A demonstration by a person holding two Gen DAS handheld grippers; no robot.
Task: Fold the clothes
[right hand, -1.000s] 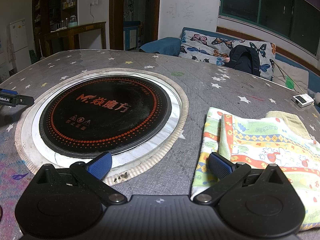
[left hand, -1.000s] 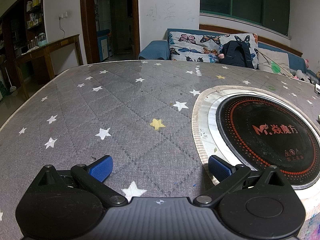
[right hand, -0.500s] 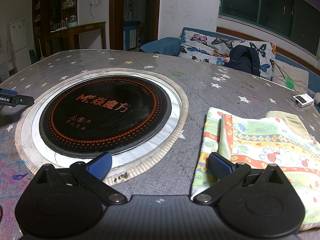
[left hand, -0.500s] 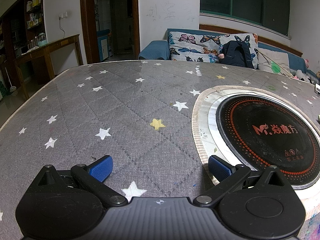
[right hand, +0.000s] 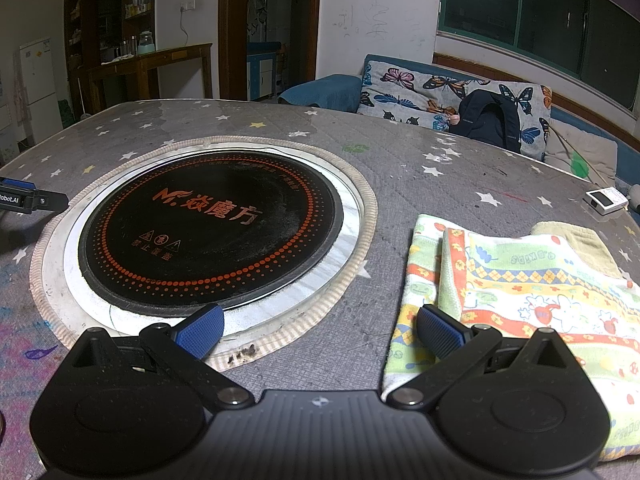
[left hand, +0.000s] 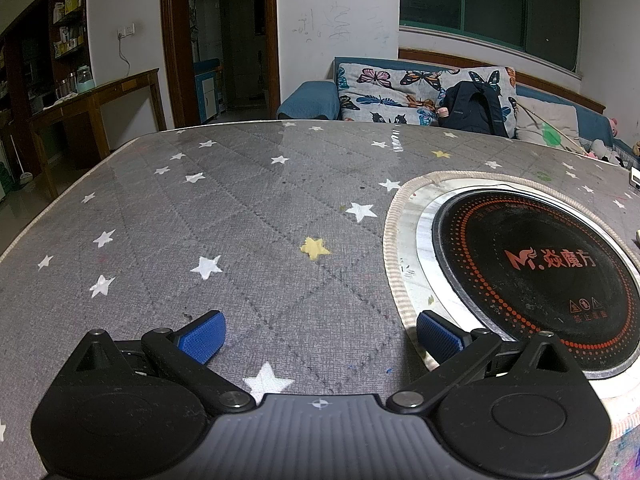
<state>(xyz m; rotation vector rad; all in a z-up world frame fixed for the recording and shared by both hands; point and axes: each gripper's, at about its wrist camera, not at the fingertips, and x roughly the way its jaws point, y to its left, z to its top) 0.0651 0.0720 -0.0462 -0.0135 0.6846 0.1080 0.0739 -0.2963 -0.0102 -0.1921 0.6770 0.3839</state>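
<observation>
Presently the left hand-held gripper (left hand: 318,332) sits low over the table (left hand: 248,216), its blue-padded fingers spread wide apart with nothing between them. Ahead of it lies only the grey quilted cover with white stars and one yellow star (left hand: 315,247). Just beyond its right finger begins the round induction cooktop (left hand: 536,268), black glass ringed with orange dots and set into the table.

The right hand-held gripper (right hand: 320,330) is likewise spread wide and holds nothing. Its left finger hangs over the near rim of the cooktop (right hand: 212,228); its right finger lies over the near left corner of the folded cloth (right hand: 532,284), though whether it touches the fabric cannot be told. The cloth, a pale towel-like piece printed in green, yellow and orange bands, lies flat on the table ahead and to the right of this gripper, beside the cooktop and apart from it. A plain yellowish piece (right hand: 580,244) peeks out at its far edge. Further off to the right sits a small white device (right hand: 606,199). Far to the left, the tip of the other gripper (right hand: 24,199) shows at the frame's edge.
</observation>
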